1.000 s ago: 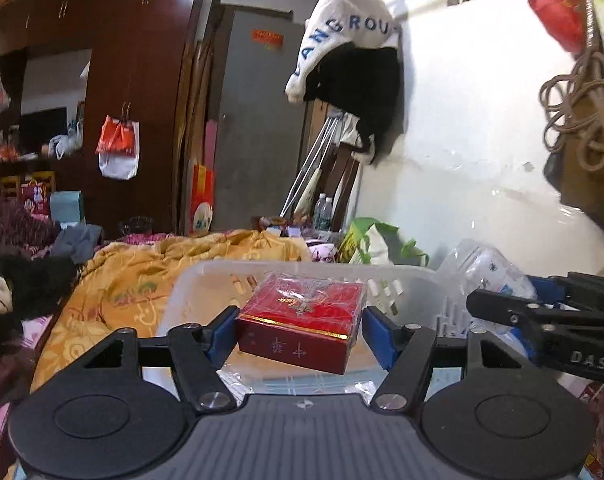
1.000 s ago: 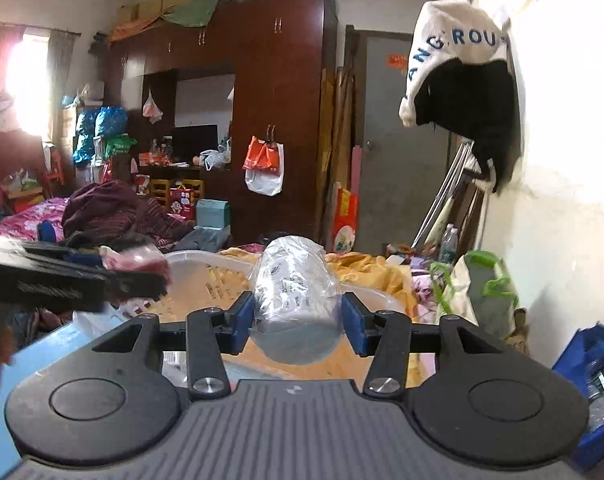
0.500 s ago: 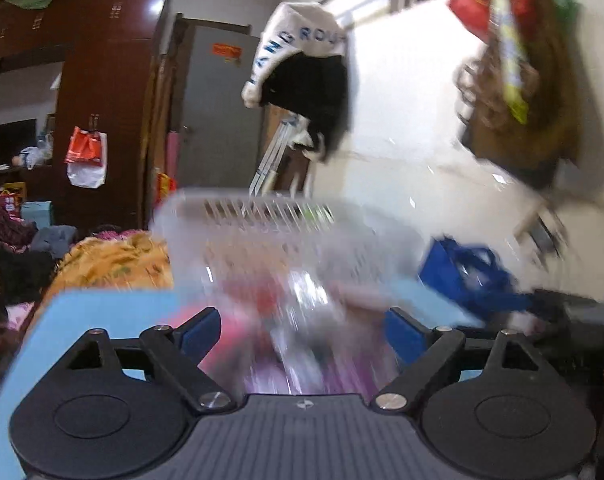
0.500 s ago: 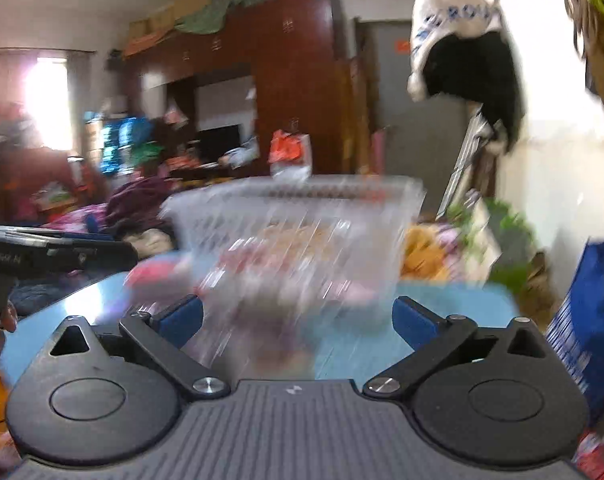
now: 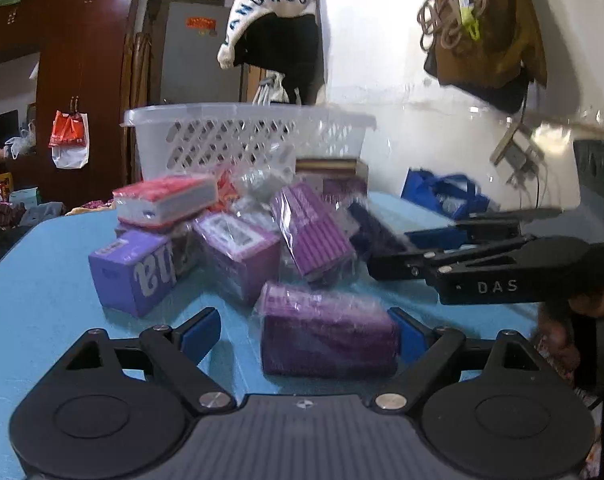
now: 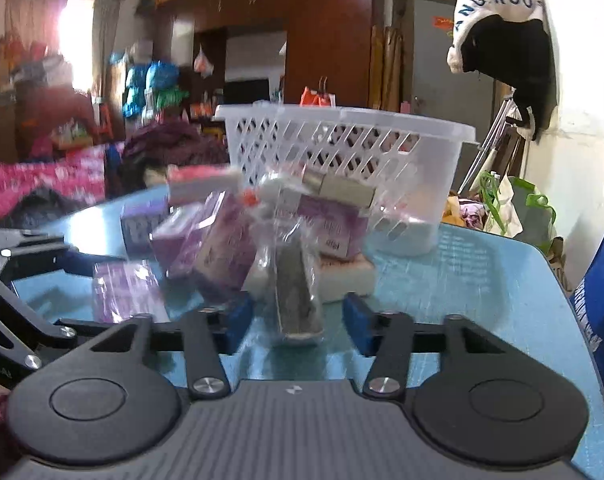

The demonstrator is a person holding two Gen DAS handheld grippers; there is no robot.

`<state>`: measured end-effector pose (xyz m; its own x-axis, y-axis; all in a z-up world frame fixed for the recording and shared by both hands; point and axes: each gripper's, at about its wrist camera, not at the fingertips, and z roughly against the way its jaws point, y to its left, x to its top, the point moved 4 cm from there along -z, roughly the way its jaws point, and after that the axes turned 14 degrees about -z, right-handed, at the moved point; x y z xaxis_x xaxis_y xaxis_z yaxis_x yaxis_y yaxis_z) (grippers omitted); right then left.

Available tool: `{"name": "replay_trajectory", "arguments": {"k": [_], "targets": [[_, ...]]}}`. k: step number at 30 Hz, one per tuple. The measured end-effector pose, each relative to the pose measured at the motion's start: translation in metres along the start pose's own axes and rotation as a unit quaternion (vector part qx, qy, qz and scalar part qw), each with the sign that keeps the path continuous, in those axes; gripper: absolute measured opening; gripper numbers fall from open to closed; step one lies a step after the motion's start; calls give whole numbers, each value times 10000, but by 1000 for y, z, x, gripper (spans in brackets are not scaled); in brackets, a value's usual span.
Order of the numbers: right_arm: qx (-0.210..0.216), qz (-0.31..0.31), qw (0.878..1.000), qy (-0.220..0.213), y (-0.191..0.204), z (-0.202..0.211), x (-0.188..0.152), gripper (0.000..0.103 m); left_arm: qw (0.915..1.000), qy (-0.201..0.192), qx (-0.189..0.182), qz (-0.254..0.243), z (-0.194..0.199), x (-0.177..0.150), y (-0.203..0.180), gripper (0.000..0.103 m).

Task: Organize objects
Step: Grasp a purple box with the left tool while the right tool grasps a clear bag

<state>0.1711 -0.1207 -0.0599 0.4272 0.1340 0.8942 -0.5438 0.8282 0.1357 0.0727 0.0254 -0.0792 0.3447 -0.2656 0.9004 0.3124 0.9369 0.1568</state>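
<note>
Low in the frame, the left gripper [image 5: 304,330] sits level over the blue table [image 5: 38,300], fingers spread wide, a purple pack [image 5: 328,336] lying between them against the right pad. The right gripper [image 6: 298,320] is level too, fingers wide around a wrapped grey pack [image 6: 298,280]. Mid-frame, a heap of boxes [image 5: 238,232] lies before the white basket [image 5: 246,136]. A cap [image 5: 270,20] hangs on the wall, upper centre.

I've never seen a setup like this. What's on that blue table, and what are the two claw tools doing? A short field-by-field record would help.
surface: blue table
container: white basket, upright behind the pile
pile: purple boxes and wrapped packs, jumbled together
left gripper: open, a wrapped purple pack between its fingers
right gripper: open, a wrapped grey pack between its fingers
</note>
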Motion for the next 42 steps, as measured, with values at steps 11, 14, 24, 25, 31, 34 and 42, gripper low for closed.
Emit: {"name": "replay_trajectory", "arguments": {"k": [11,14,24,25,31,34,42], "targets": [[118,-179,9994,-288,-7,12,-12,35,9981,-448,348,-249,11,-3,-6,71],[89,-169,9989,-440,-8,19,-10,35,9977,-484,344,-318,14,-3,-4,71],[141,-317,9946,-977,-17,39,0,35,9956,-696,558,-299,25,2,7,71],[120,-331,9939,-1048,-18,40,1,35,9954,-708,574,-283,26,2,9,71],[90,-385,9903,-1329,-21,44,2,34,9945,-778,665,-227,31,2,17,71],[107,-395,9889,-1430,-21,47,2,34,9937,-857,689,-211,34,4,19,71],[176,-396,9884,-1459,-20,49,3,34,9914,-959,890,-87,39,7,28,71]]}}
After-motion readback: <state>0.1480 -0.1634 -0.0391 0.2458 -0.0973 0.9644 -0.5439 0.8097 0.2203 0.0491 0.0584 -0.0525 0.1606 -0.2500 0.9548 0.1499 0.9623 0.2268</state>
